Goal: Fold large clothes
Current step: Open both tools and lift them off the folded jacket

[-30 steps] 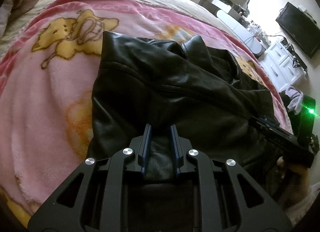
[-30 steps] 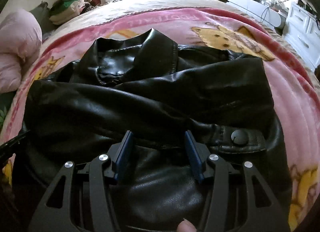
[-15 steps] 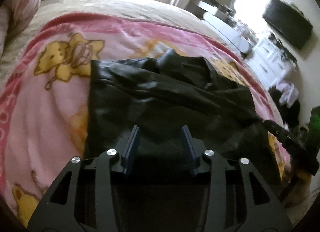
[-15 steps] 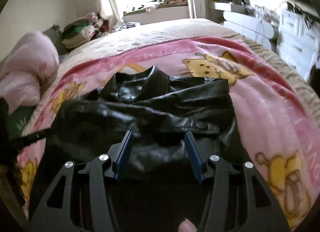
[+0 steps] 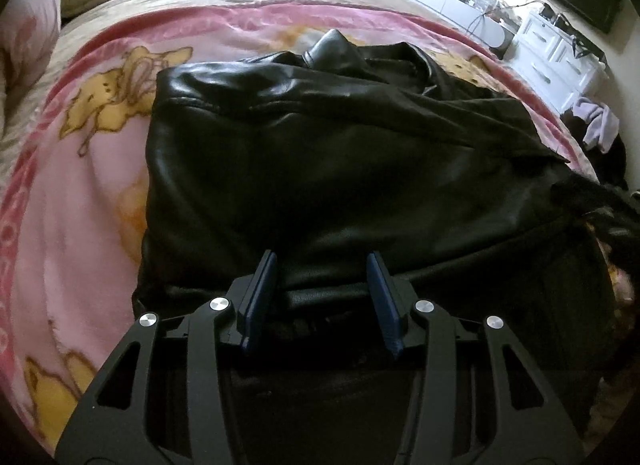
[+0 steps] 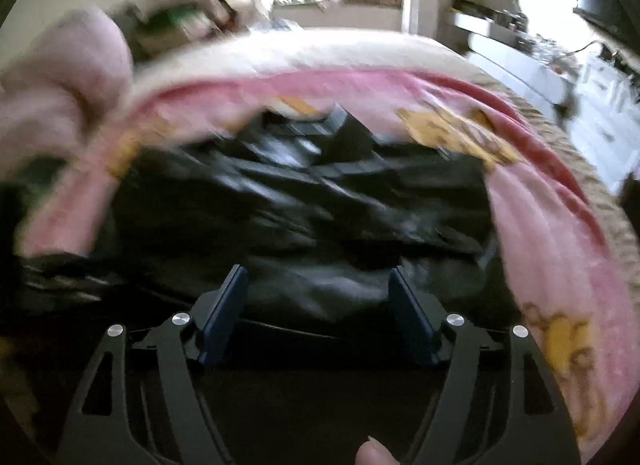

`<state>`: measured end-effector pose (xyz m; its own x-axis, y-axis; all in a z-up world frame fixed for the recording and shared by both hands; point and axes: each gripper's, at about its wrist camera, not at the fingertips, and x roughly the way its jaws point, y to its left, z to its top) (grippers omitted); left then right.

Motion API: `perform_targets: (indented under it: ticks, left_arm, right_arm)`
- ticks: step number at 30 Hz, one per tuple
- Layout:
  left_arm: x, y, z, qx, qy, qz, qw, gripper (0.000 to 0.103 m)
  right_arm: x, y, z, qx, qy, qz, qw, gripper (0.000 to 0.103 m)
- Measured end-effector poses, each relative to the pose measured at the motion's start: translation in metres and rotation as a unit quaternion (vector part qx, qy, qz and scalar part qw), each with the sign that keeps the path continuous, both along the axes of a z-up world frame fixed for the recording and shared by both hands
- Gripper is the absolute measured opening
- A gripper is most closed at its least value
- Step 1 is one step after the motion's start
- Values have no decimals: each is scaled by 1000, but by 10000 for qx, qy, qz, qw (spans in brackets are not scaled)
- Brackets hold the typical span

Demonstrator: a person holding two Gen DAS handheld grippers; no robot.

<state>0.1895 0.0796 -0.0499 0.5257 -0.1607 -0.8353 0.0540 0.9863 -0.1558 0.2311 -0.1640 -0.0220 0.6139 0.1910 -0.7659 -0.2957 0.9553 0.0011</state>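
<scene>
both tools gape; blurred jacket point(image 6: 304, 201) hides hem.

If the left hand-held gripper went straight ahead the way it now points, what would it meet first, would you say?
Most likely the black leather jacket: the open left hand-held gripper points straight at its near fold, though depth is unclear.

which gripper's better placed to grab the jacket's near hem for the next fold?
Probably left. The left gripper is open, its fingertips right at the black leather jacket hem. The right gripper is open too, but its view is motion-blurred.
</scene>
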Motion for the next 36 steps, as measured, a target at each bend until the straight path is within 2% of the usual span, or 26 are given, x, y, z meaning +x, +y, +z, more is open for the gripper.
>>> perform_targets:
  ticks: [1,2,3,5,9,13,17,18,21,23,28,29,34,36]
  left_arm:
    - [0,0,0,-4,-5,-4,10000,39]
    - [0,1,-1,-6,0,-17,10000,39]
    - [0,-1,1,6,-3,-23,10000,39]
    - [0,-2,1,22,3,-24,10000,38]
    - [0,-4,5,-6,7,15,10000,38]
    - [-1,-4,10,-69,-5,15,10000,38]
    - [-2,-4,17,-111,-51,19,9999,39]
    - [-2,-4,19,-138,-60,28,9999,40]
    - [-4,-5,25,-169,-86,12,9998,48]
    - [-5,-5,28,-161,-108,14,9998,50]
    - [-9,-8,40,-118,-206,32,9997,67]
    - [-9,-8,42,-107,-222,37,9997,68]
    - [-15,-10,57,36,-345,137,9993,94]
    - [-17,-8,64,68,-392,212,9990,94]
  right_arm:
    - [9,-2,-14,-145,284,-88,9995,71]
    - [18,-7,-32,-4,679,-150,9976,71]
    - [23,-13,-43,256,843,-256,9958,71]
    - [25,-19,-47,535,839,-367,9944,71]
    - [24,-16,-42,522,802,-447,9944,73]
    - [15,-22,-31,929,707,-501,9919,80]
    - [3,-26,-19,1054,510,-518,9918,83]
    - [1,-26,-16,1064,458,-513,9919,86]
    - [-7,-26,-9,1003,341,-531,9930,89]
    - [-12,-28,-6,1031,295,-562,9926,90]
    - [-18,-35,2,1123,204,-631,9915,95]
    - [-21,-36,4,1142,180,-636,9913,95]
    - [-32,-41,17,1167,19,-630,9912,97]
    - [-36,-42,23,1180,-47,-611,9911,98]
